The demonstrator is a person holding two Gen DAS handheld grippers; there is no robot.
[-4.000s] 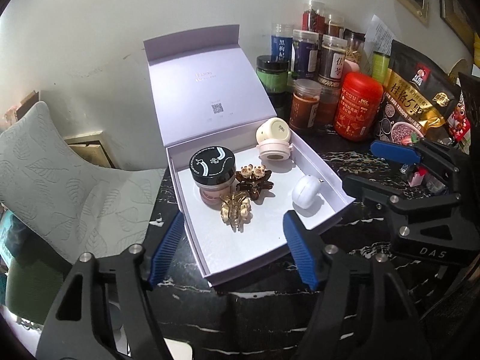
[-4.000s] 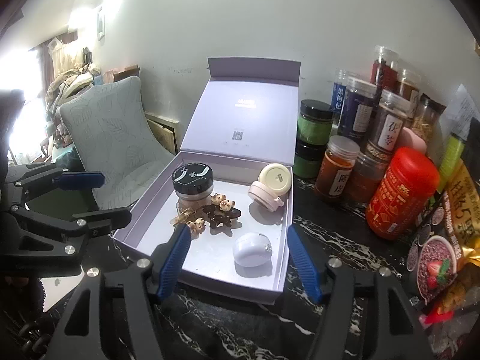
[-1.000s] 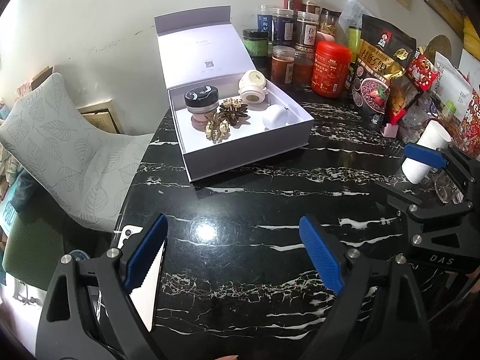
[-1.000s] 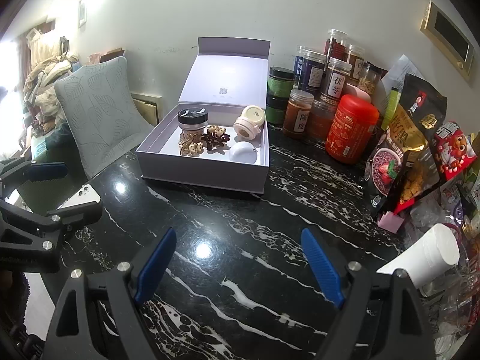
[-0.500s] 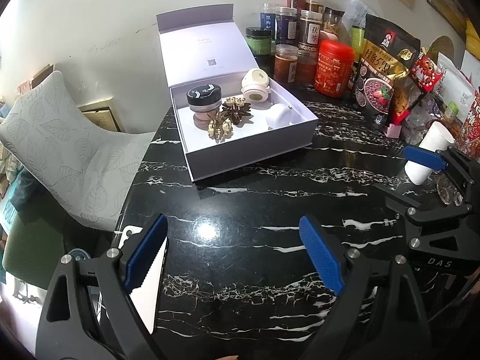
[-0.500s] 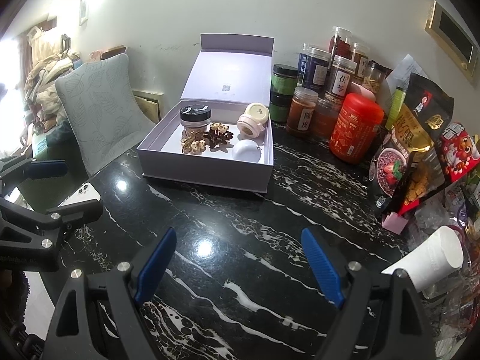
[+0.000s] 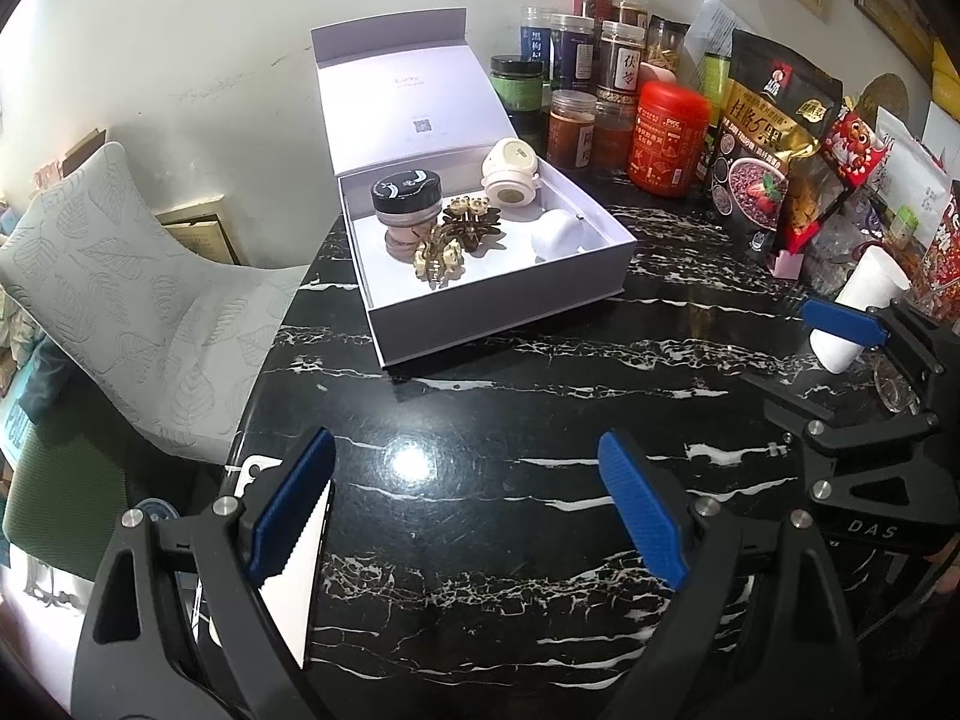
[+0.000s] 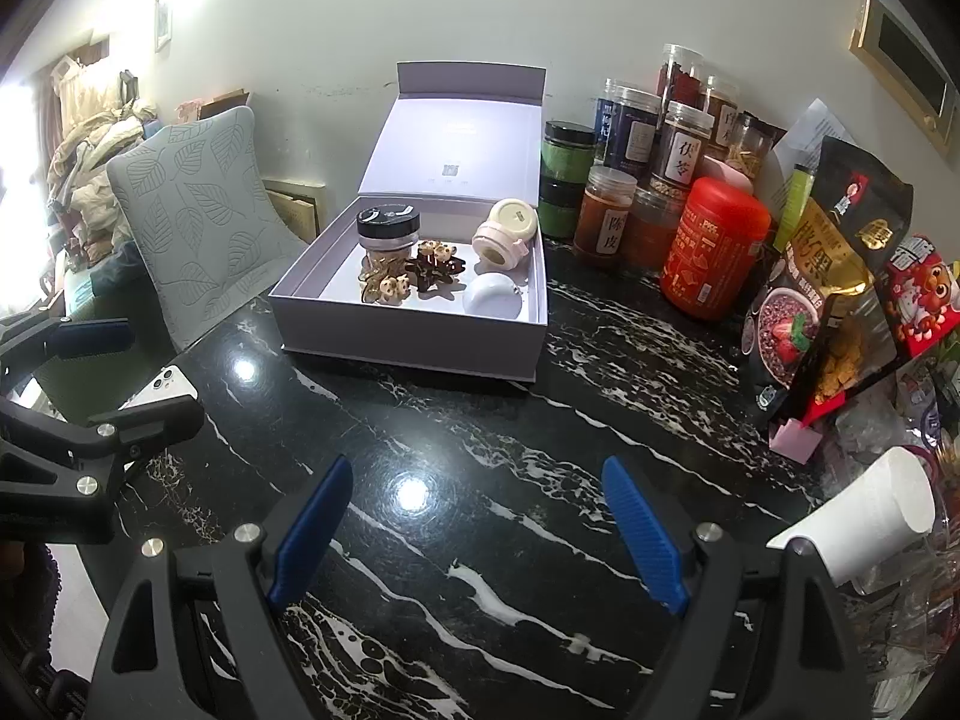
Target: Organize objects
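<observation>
open lavender box [image 7: 498, 312] holding black-lidded jar [image 7: 405, 192], hair clips [image 7: 456, 234] and white cases sits well beyond left tongs [image 7: 462, 510] and right tongs [image 8: 477, 534], both released and empty over bare black marble table [image 7: 510, 420], spice jars [image 8: 672, 162] and snack bags [image 8: 822, 276] crowding right.

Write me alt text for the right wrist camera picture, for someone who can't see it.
An open pale lilac gift box sits on a black marble table, holding a black-lidded jar, two hair claw clips, a pink round case and a white round case. The right gripper hovers in front, jaws open and empty. Spice jars and snack bags line the right.
</observation>
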